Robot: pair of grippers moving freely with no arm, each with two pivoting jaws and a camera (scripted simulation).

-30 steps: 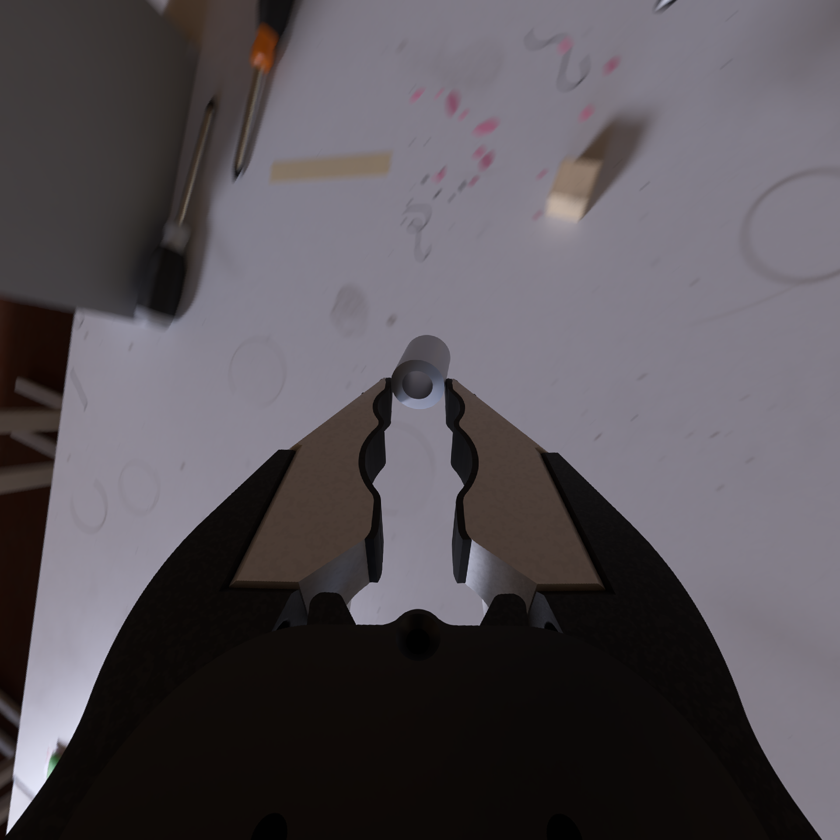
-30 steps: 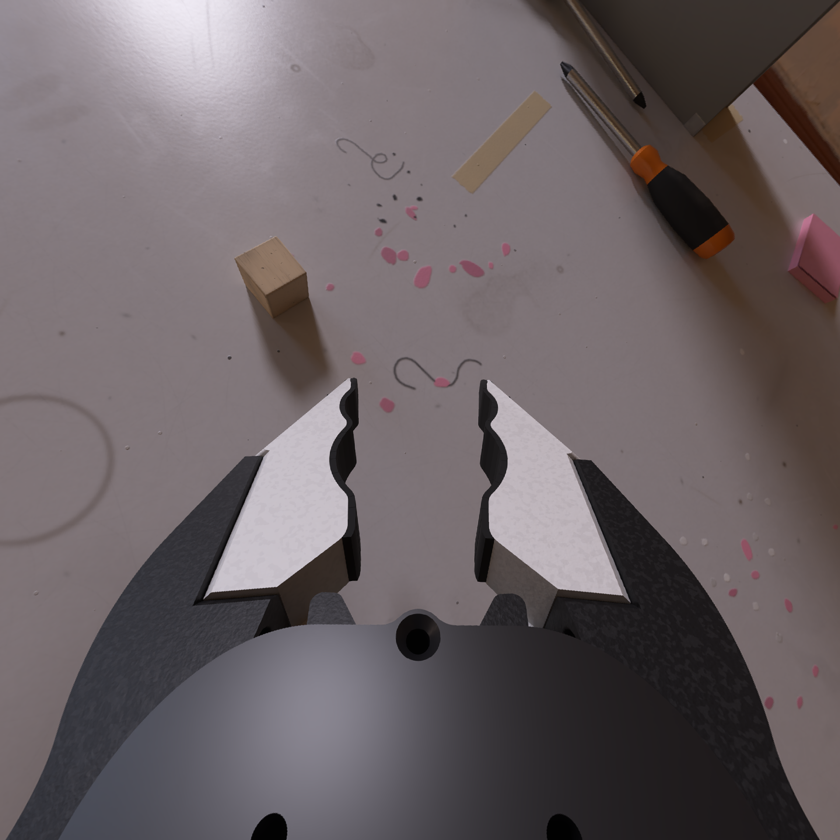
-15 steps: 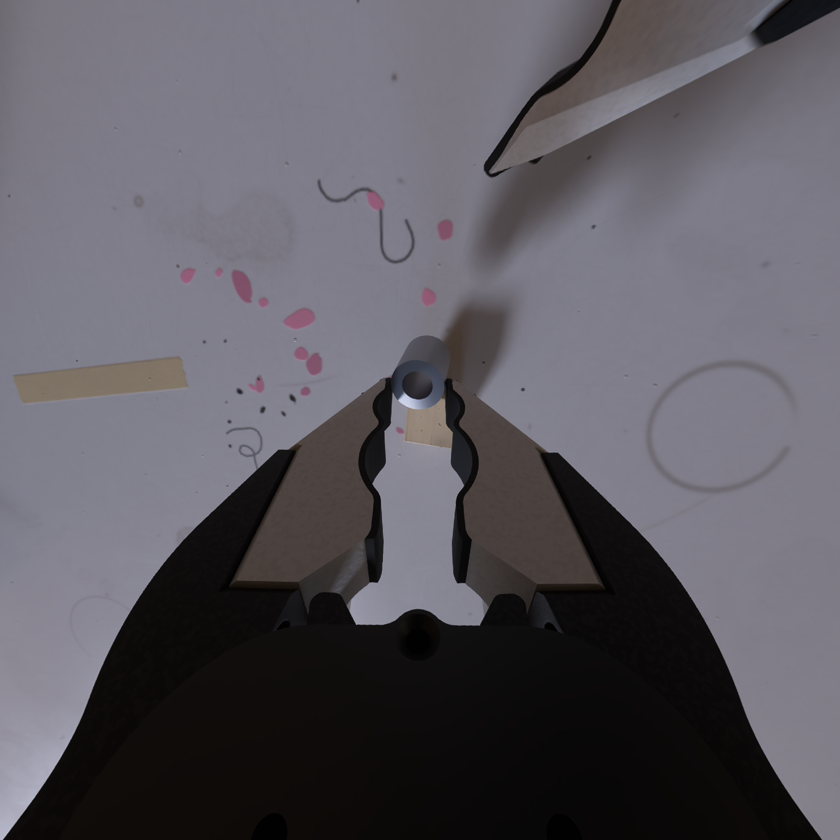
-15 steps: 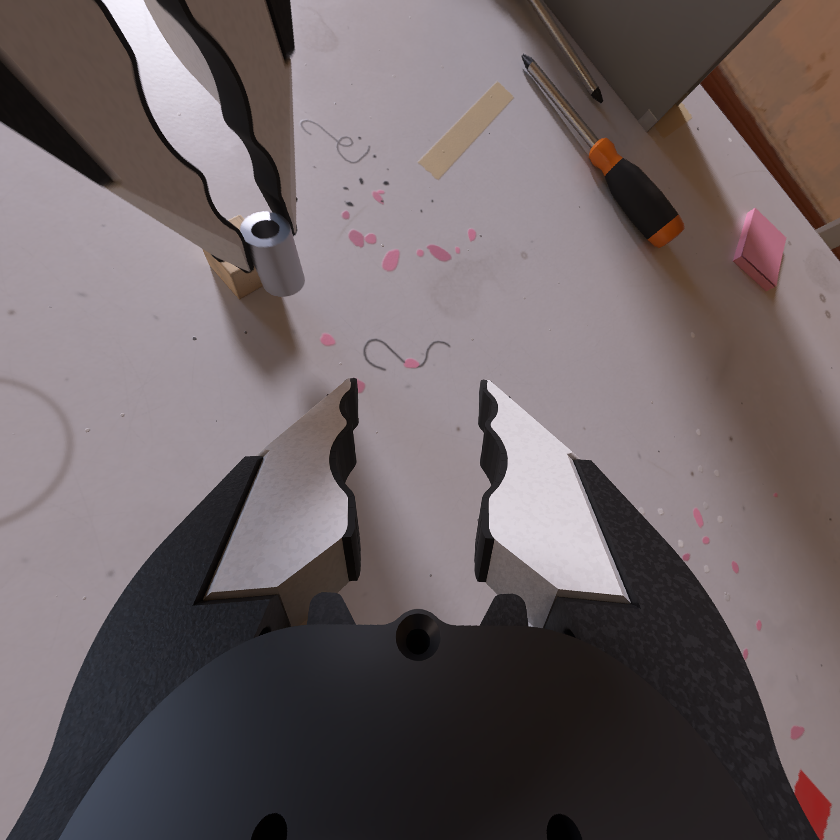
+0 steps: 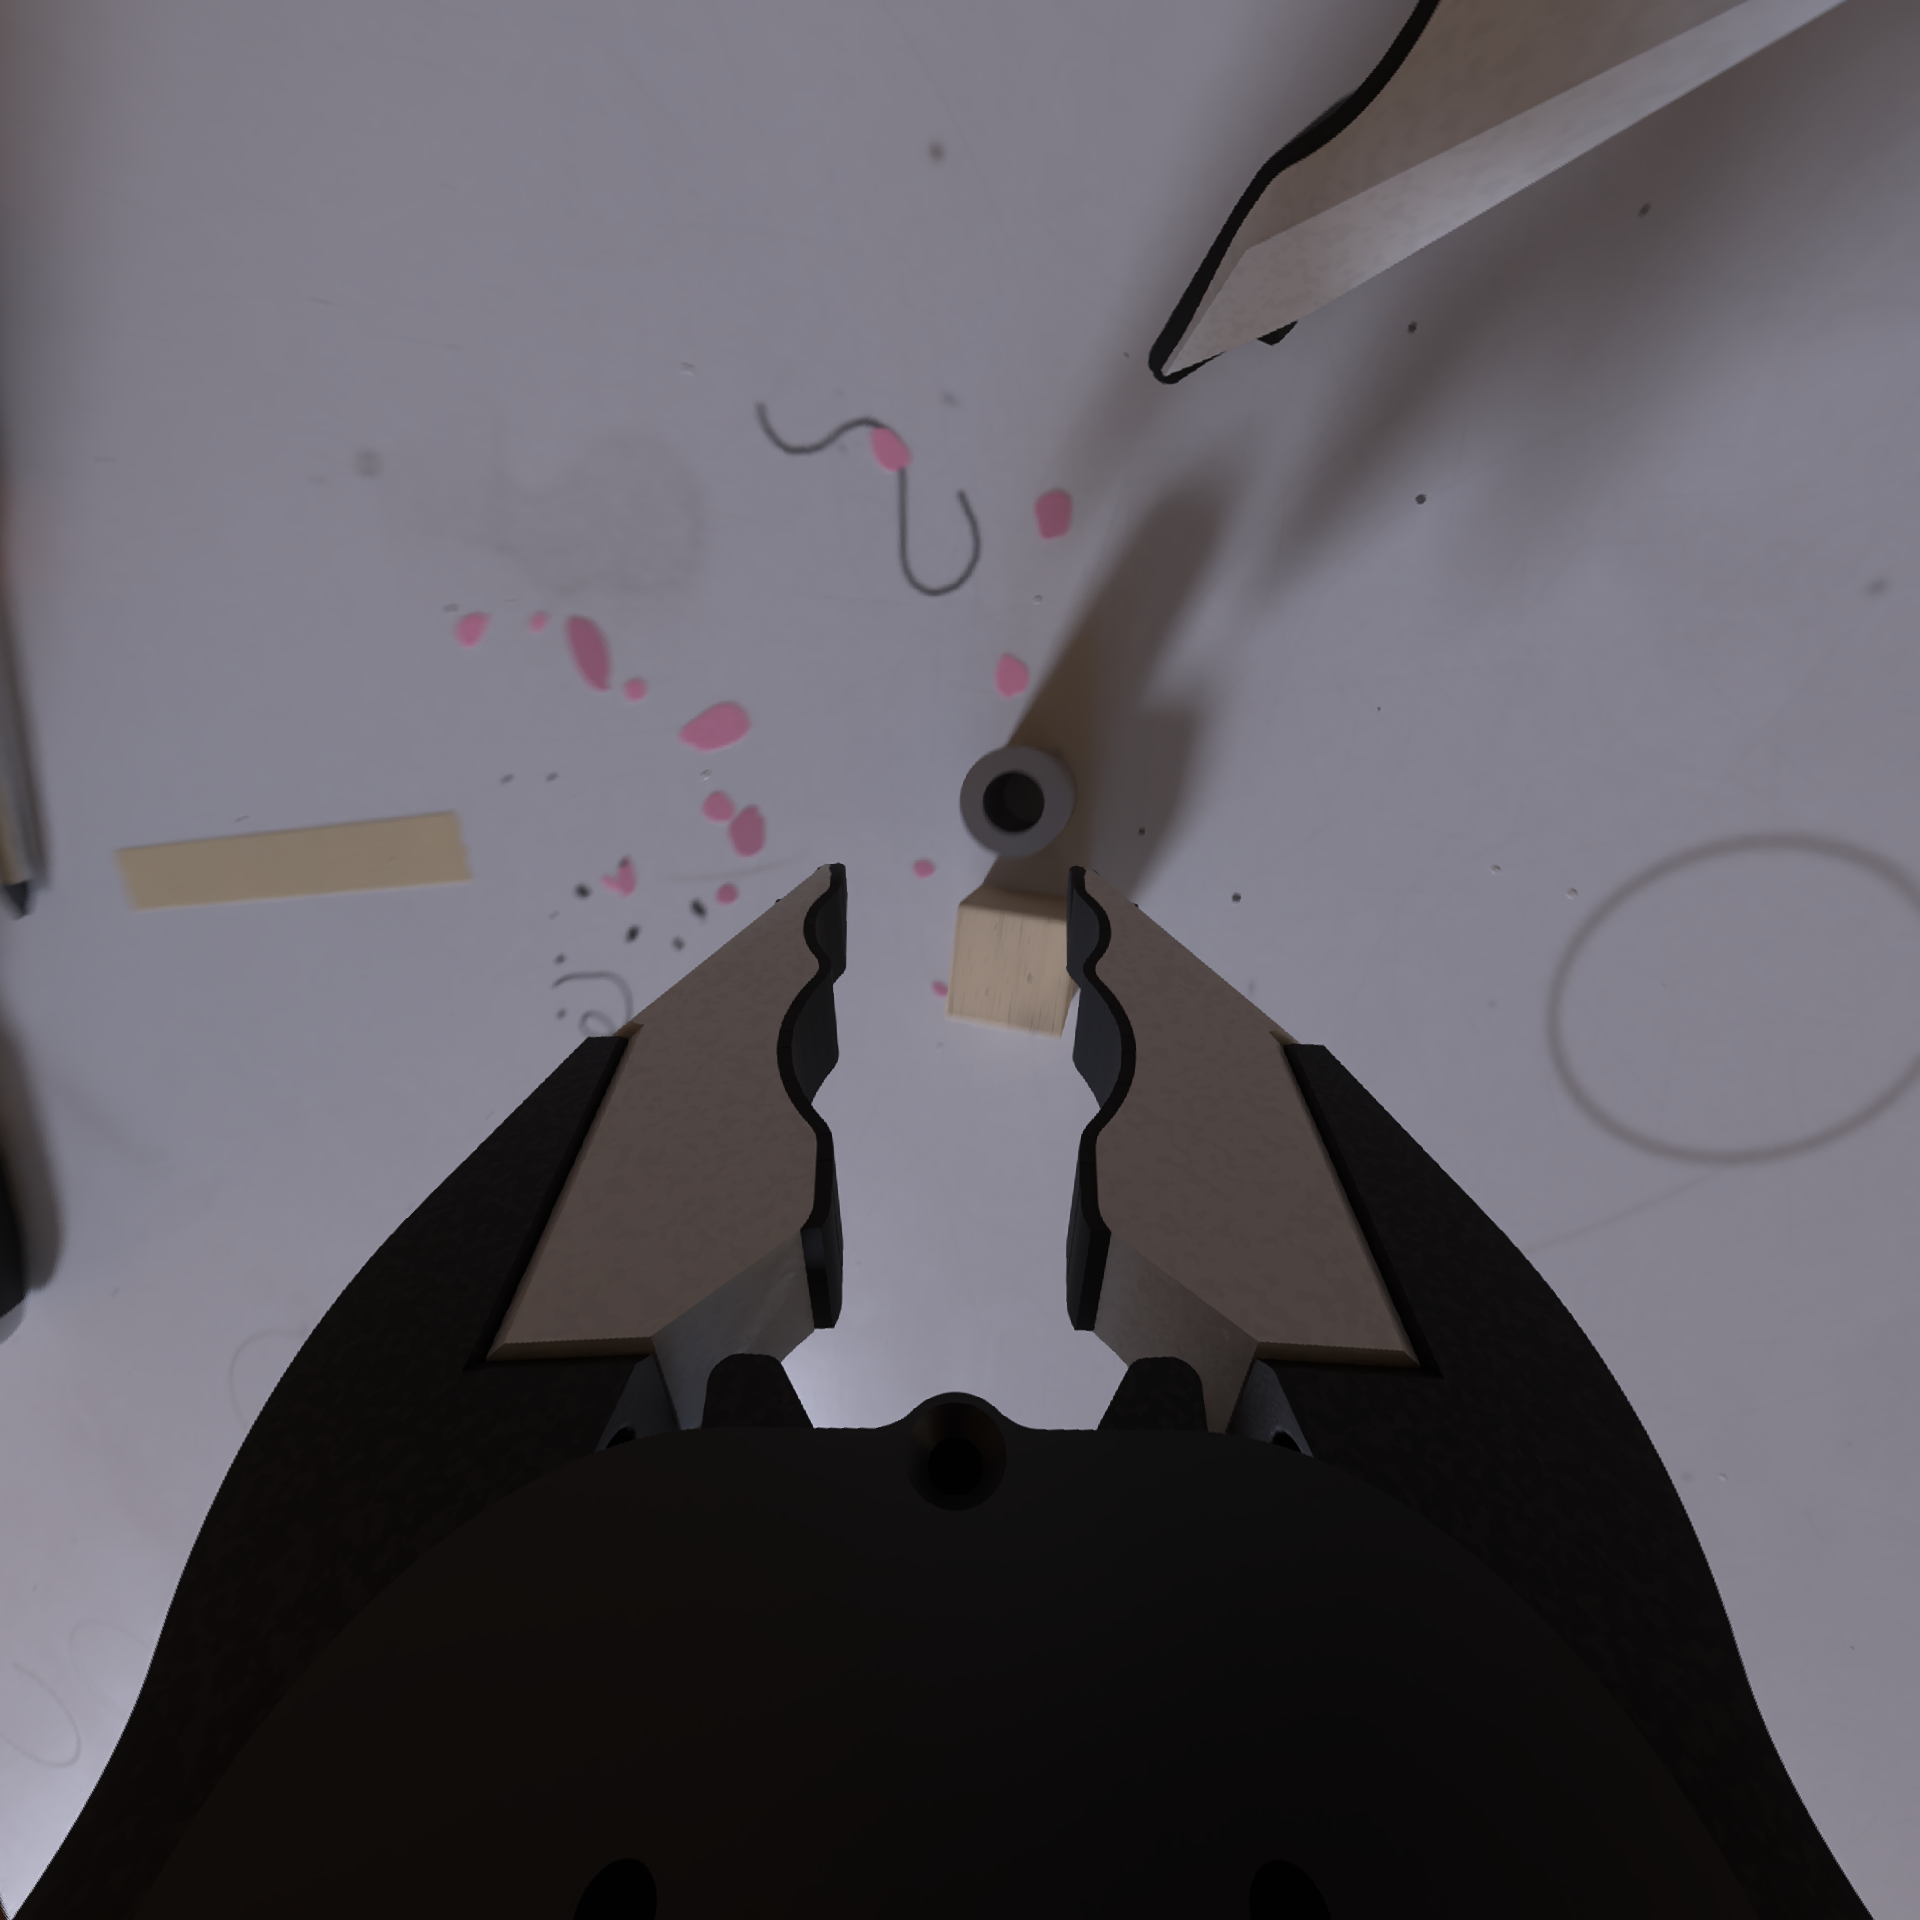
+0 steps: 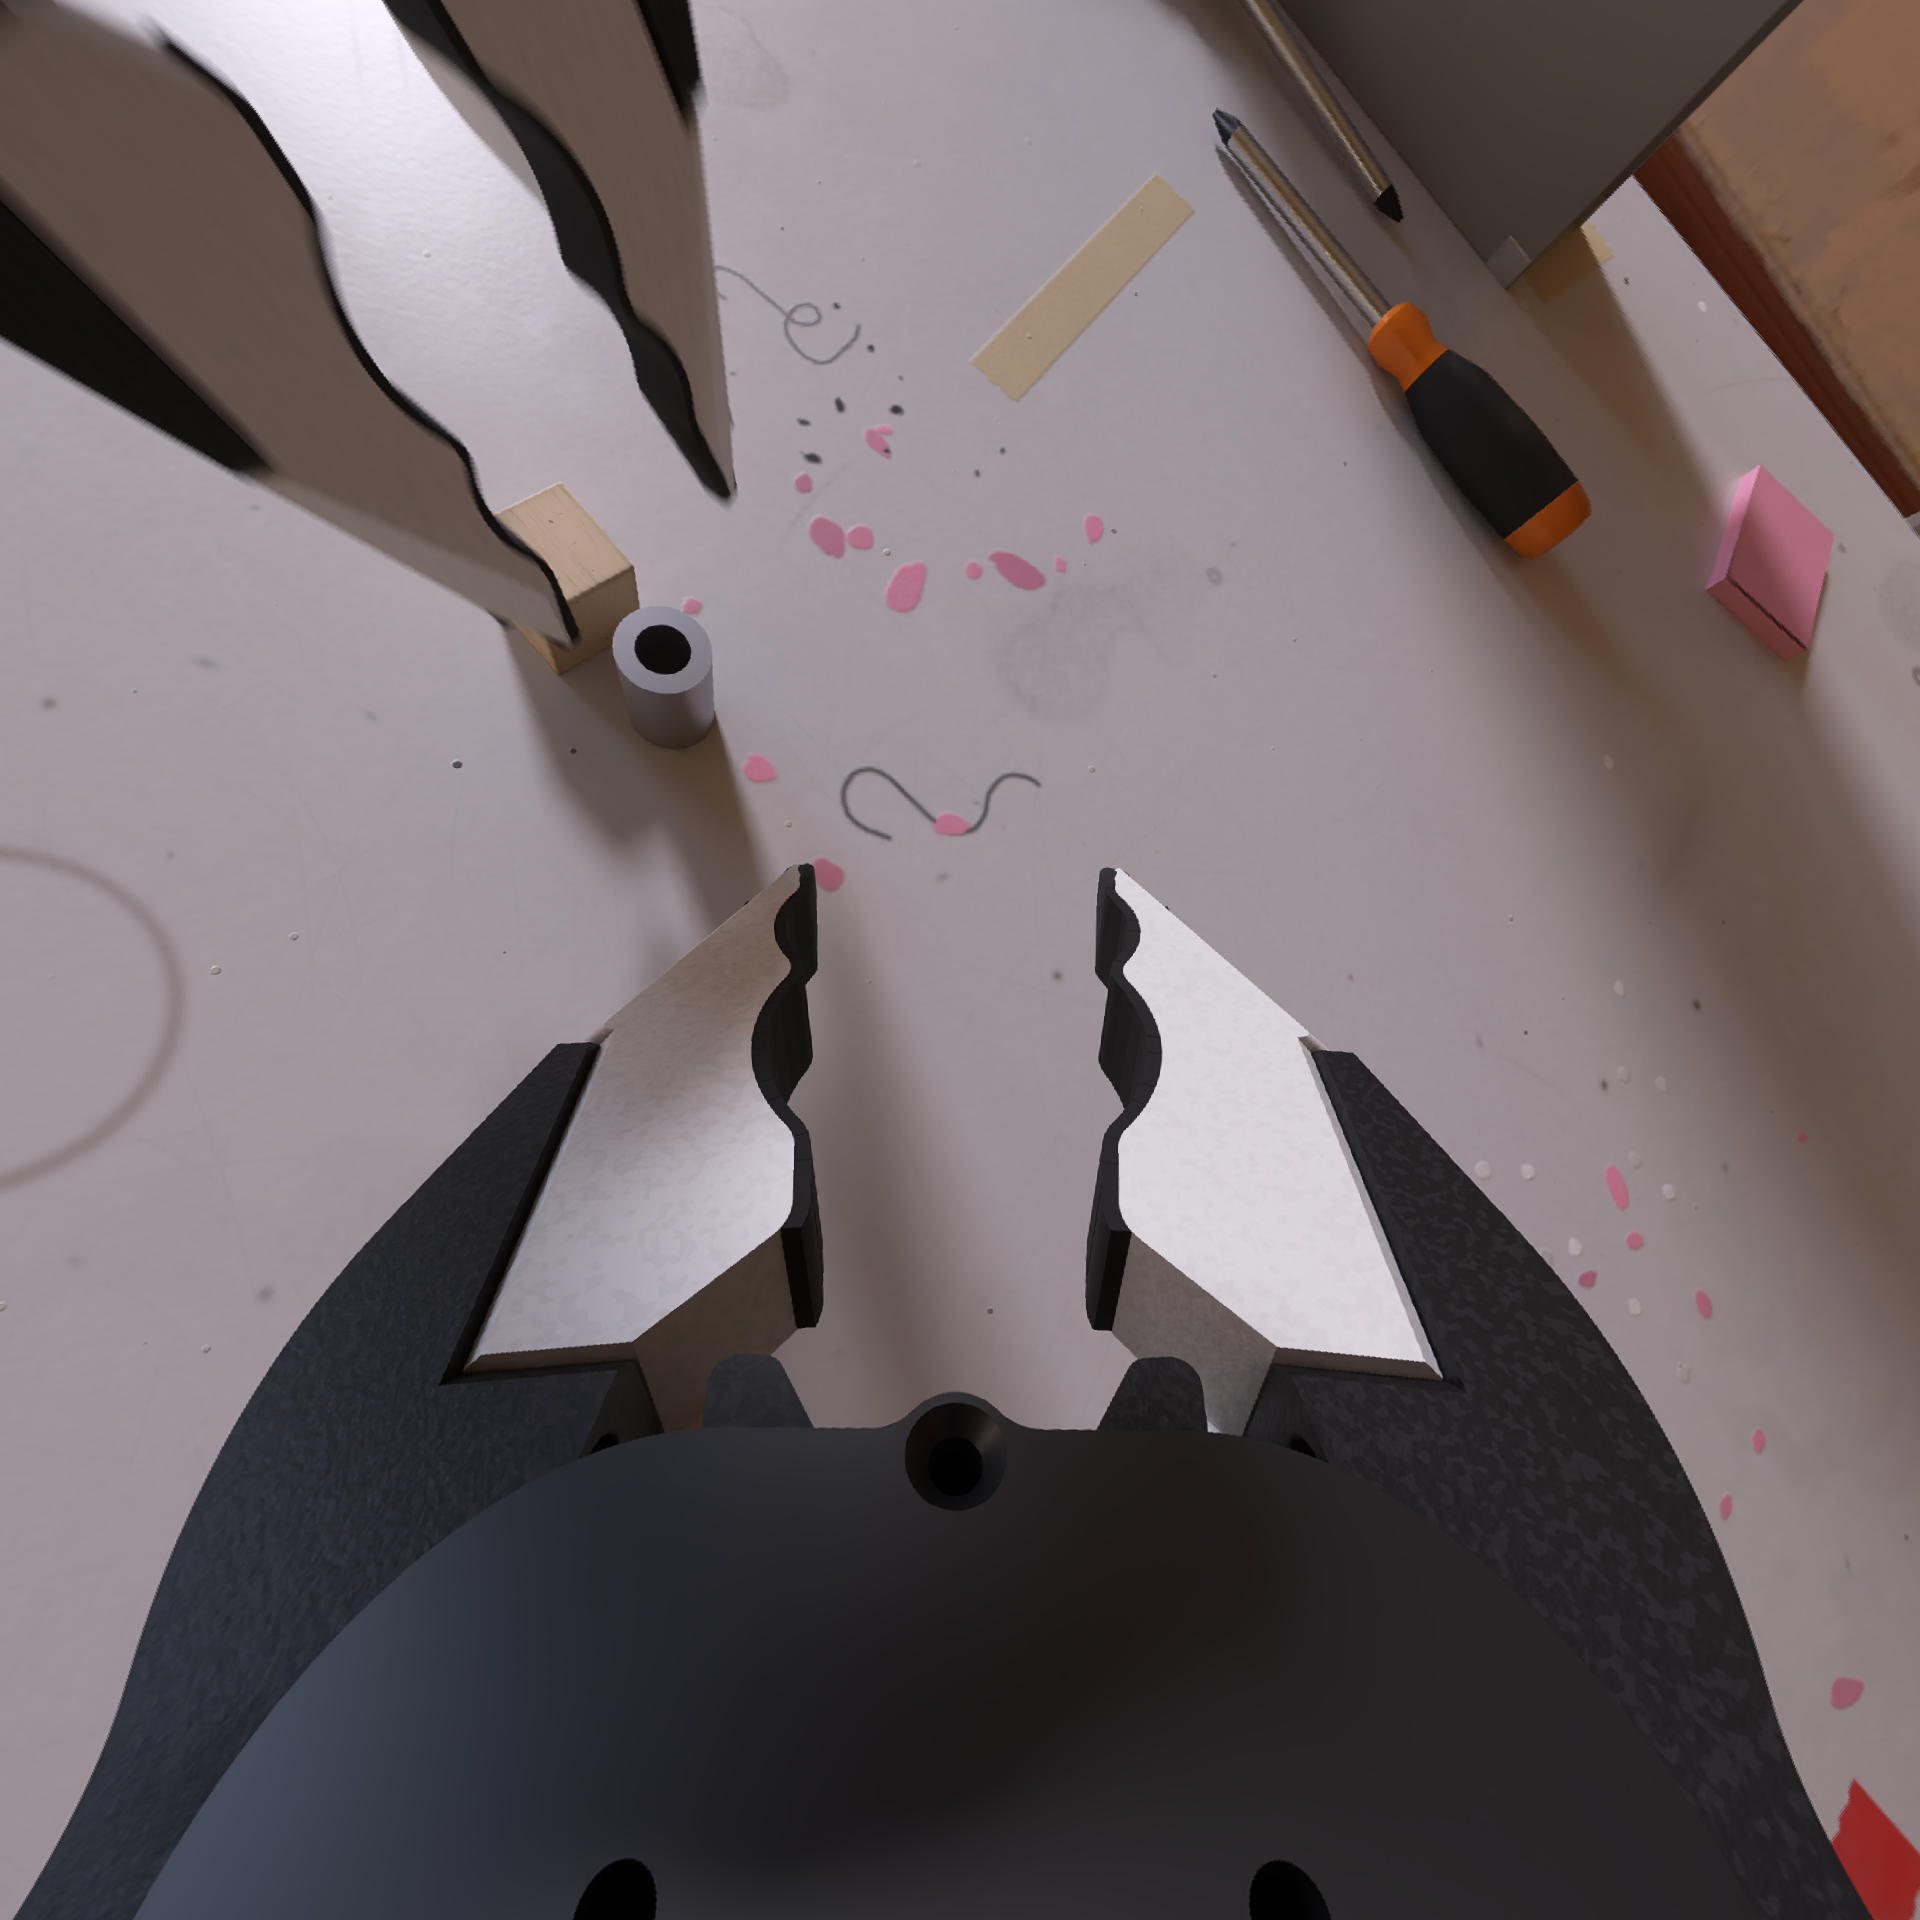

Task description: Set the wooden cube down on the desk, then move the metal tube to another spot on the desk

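Note:
The metal tube (image 5: 1016, 800) stands upright on the white desk, its open end up, right beside the wooden cube (image 5: 1006, 975). I cannot tell if they touch. My left gripper (image 5: 958, 878) is open and empty, above both. Its right finger hides the cube's edge. In the right wrist view the tube (image 6: 665, 686) and cube (image 6: 582, 566) sit at the upper left under the left gripper (image 6: 641, 553). My right gripper (image 6: 956, 878) is open and empty above the desk, to the tube's right. One of its fingers (image 5: 1455, 177) shows at the top right of the left wrist view.
A black-and-orange screwdriver (image 6: 1475, 436), a pink pad (image 6: 1771, 566), a tan tape strip (image 6: 1081, 286) and a grey box (image 6: 1538, 104) with a second tool's shaft (image 6: 1330, 114) lie at the far right. The desk edge runs along the right side. Pink specks and pen marks dot the desk.
My left gripper carried the tube across the desk to the cube, then opened and let it go. The tube now stands on the desk. My right gripper stayed open.

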